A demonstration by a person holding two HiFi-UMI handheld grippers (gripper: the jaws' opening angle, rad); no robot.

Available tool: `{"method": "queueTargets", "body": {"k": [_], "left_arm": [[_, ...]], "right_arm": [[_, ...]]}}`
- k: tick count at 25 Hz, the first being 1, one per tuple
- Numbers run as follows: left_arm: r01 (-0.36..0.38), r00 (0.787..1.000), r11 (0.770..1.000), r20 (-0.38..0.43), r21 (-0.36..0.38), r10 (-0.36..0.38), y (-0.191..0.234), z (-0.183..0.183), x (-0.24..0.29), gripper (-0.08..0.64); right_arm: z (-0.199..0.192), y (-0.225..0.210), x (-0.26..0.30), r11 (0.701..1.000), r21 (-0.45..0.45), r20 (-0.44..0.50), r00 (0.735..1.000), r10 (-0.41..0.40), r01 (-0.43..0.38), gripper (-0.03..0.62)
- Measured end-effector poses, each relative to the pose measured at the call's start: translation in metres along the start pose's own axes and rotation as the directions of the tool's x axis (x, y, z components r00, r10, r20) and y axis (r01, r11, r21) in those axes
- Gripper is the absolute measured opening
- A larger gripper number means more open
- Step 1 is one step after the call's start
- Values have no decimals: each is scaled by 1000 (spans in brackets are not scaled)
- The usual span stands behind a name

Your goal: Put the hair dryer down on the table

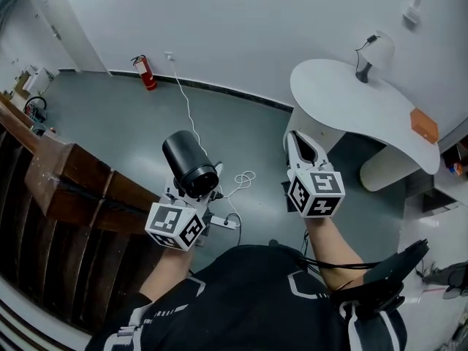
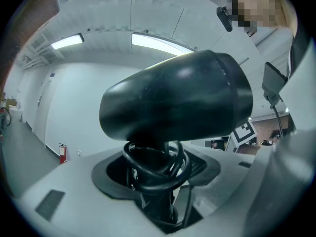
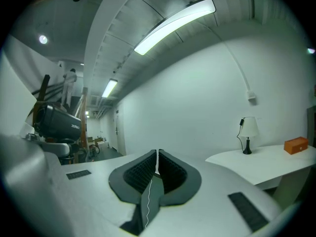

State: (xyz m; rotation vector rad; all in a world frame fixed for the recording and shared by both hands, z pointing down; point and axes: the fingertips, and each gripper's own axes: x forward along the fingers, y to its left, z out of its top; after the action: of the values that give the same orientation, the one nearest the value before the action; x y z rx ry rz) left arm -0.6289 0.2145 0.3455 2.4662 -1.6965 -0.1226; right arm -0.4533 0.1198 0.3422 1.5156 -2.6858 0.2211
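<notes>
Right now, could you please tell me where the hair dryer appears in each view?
Head view: hair dryer left of centre, held in the left gripper.
Left gripper view: fills the centre, gripped between the jaws.
Right gripper view: small, at the left edge.
Shared landmark: the lamp, top right in the head view and at the right in the right gripper view; the left gripper view lacks it.
</notes>
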Motion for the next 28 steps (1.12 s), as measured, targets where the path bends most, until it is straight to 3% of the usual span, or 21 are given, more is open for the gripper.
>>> {"method": "queueTargets", "body": {"k": [13,28], "left_arm": [[40,999,999,0,-4,-40,-10,-8,19,267],[-22,1000,1000,-18,-19,21,-76,-12,104,267]], "right_arm": [[0,-27,-14,999,-10,26,999,-34,35,29],[11,-143,-15,1000,-13,18,1000,2,-2,29]]}}
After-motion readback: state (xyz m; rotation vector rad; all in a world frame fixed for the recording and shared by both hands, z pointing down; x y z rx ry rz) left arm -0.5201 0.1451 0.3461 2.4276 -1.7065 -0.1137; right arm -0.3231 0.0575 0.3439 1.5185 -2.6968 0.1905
